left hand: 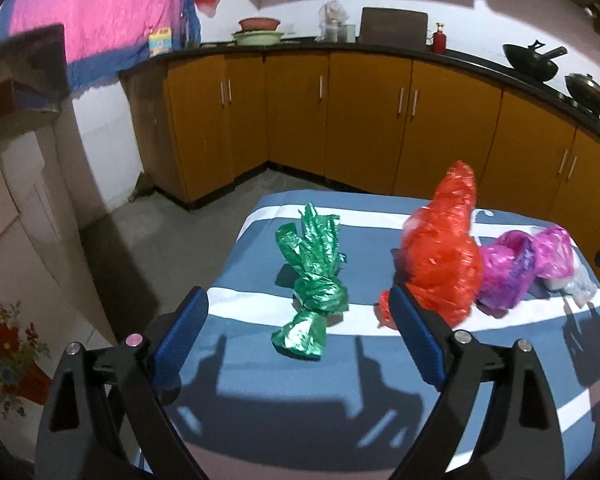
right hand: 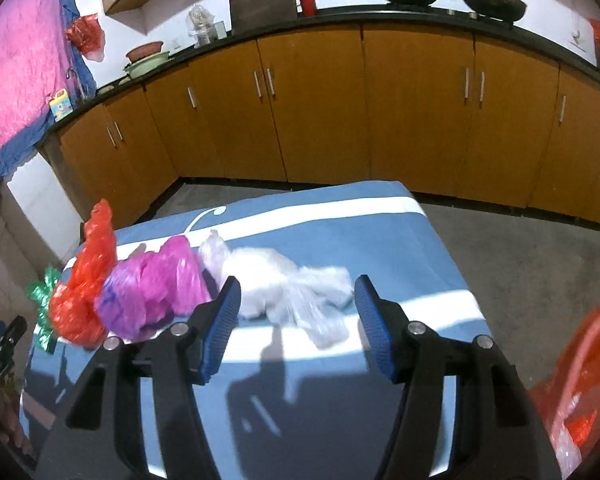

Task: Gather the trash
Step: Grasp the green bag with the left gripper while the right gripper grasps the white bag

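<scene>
Glossy crinkled green plastic bag, shiny red plastic bag, translucent clear plastic bag, matt striped cloth, smooth wood-look cabinet doors

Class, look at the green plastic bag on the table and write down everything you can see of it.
The green bag is thin, shiny, crinkled plastic, twisted into a knot near its middle. Loose ends fan out beyond the knot; a short bunched end points toward the camera. It lies on the blue-and-white striped cloth, apart from the red bag to its right. It sits ahead of the open left gripper, which does not touch it. The right wrist view shows only a green edge behind the red bag.
</scene>
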`<state>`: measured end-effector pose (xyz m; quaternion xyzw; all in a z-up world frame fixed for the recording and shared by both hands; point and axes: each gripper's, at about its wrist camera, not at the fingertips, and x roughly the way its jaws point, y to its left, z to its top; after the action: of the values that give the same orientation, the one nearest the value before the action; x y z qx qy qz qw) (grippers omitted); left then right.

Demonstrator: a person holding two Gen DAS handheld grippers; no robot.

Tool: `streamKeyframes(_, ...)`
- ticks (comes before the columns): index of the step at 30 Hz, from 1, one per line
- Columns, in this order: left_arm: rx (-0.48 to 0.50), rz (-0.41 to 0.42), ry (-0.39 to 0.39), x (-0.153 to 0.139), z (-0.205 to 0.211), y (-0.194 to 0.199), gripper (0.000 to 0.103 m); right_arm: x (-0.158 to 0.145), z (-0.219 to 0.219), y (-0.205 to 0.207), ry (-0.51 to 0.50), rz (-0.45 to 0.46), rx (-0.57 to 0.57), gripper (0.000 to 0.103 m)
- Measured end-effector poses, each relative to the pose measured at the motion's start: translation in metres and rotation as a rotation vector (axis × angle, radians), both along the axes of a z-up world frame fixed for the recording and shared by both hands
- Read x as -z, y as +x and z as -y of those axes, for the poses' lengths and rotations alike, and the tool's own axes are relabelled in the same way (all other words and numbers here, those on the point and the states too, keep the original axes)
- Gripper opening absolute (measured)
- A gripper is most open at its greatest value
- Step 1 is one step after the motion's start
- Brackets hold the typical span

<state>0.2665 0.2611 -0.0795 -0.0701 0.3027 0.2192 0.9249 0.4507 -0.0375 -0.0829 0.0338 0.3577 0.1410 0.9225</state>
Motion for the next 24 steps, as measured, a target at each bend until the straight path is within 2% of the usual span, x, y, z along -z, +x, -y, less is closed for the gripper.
streamKeyframes(3,0.010,-0.019,-0.016,0.005,-0.005,0.007,0.091,0.011,-0.008,0.015,-0.016,-0.036,-0.023,0.058)
streamKeyframes(5,0.023,-0.034,-0.020,0.008,-0.007,0.013,0.091,0.020,-0.011,0.022,-0.044,-0.069,-0.038,0.048)
streamKeyframes(7,0.034,-0.048,-0.021,0.010,-0.009,0.018,0.091,0.027,-0.013,0.025,-0.060,-0.093,-0.050,0.025)
streamKeyframes(9,0.039,-0.055,-0.027,0.011,-0.011,0.021,0.091,0.036,-0.014,0.027,-0.083,-0.121,-0.059,0.009)
streamKeyframes(13,0.045,-0.064,-0.039,0.014,-0.014,0.023,0.091,0.043,-0.016,0.025,-0.109,-0.117,-0.062,0.004)
streamKeyframes(18,0.048,-0.084,-0.055,0.019,-0.016,0.025,0.089,0.044,-0.009,0.014,-0.078,-0.114,-0.044,0.003)
streamKeyframes(22,0.062,-0.105,-0.066,0.022,-0.017,0.030,0.077,0.045,0.000,0.006,-0.064,-0.119,-0.032,0.003)
streamKeyframes(23,0.068,-0.116,-0.067,0.023,-0.017,0.032,0.071,0.045,0.003,0.003,-0.060,-0.121,-0.029,0.003)
streamKeyframes(24,0.075,-0.136,-0.071,0.026,-0.017,0.035,0.061,0.045,0.004,0.001,-0.059,-0.122,-0.027,0.003)
